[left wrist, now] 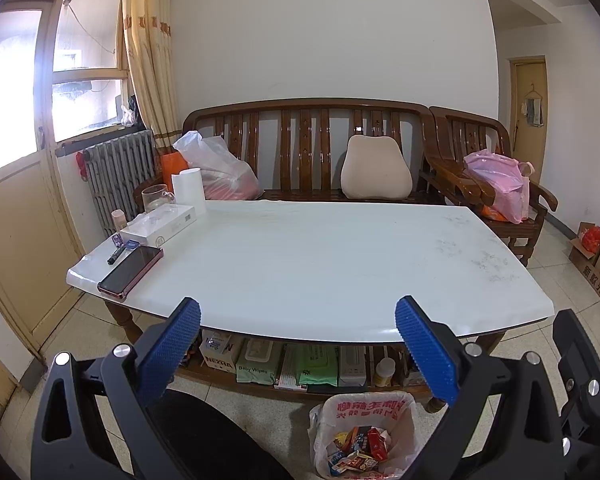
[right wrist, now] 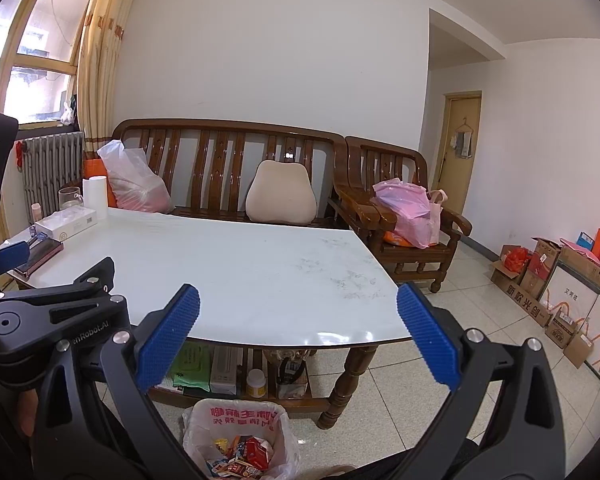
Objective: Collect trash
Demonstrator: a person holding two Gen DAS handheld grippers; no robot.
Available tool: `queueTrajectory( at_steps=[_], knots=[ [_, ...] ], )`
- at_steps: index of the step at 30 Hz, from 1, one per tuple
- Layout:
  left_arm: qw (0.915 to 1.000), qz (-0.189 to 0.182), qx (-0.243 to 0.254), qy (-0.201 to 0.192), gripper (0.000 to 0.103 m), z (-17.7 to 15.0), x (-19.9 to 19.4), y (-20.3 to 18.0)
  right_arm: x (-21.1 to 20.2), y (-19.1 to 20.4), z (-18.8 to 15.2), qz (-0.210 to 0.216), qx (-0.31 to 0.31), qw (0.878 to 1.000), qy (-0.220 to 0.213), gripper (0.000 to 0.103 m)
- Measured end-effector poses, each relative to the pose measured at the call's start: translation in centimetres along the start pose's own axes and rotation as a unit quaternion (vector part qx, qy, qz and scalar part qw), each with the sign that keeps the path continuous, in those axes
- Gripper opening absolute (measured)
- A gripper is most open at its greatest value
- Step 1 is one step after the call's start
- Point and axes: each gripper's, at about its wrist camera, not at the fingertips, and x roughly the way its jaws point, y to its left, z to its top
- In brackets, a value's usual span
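A trash bin lined with a white plastic bag (left wrist: 364,412) stands on the floor in front of the white table (left wrist: 320,264); it also shows in the right wrist view (right wrist: 236,420). Colourful wrappers and small red boxes (left wrist: 360,450) lie inside it, also seen in the right wrist view (right wrist: 244,456). My left gripper (left wrist: 298,316) is open and empty, held above the table's near edge. My right gripper (right wrist: 298,312) is open and empty, also above the near edge. The left gripper's body (right wrist: 56,320) shows at the left of the right wrist view.
On the table's far left lie a phone (left wrist: 132,266), a marker (left wrist: 116,255), a white box (left wrist: 160,226), a glass mug (left wrist: 156,196) and a paper roll (left wrist: 188,190). A wooden bench (left wrist: 308,148) with bags and a cushion stands behind. Wipes and boxes fill the shelf under the table (left wrist: 300,364). Cardboard boxes (right wrist: 560,288) line the right wall.
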Motion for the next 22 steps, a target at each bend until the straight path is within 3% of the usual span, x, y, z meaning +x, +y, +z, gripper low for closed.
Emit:
queueTrajectory(
  at_steps=[13,22],
  knots=[
    [0.9998,0.018,-0.002,-0.008,0.096,-0.23,-0.19,-0.23,-0.06,-0.04,-0.02,0.001,0.000,1.000,0.002,0.097],
    [0.9999,0.009,-0.008,0.005,0.096,-0.20,-0.13,-0.26,0.06,-0.09,0.17,0.002,0.000,1.000,0.001,0.097]
  ],
)
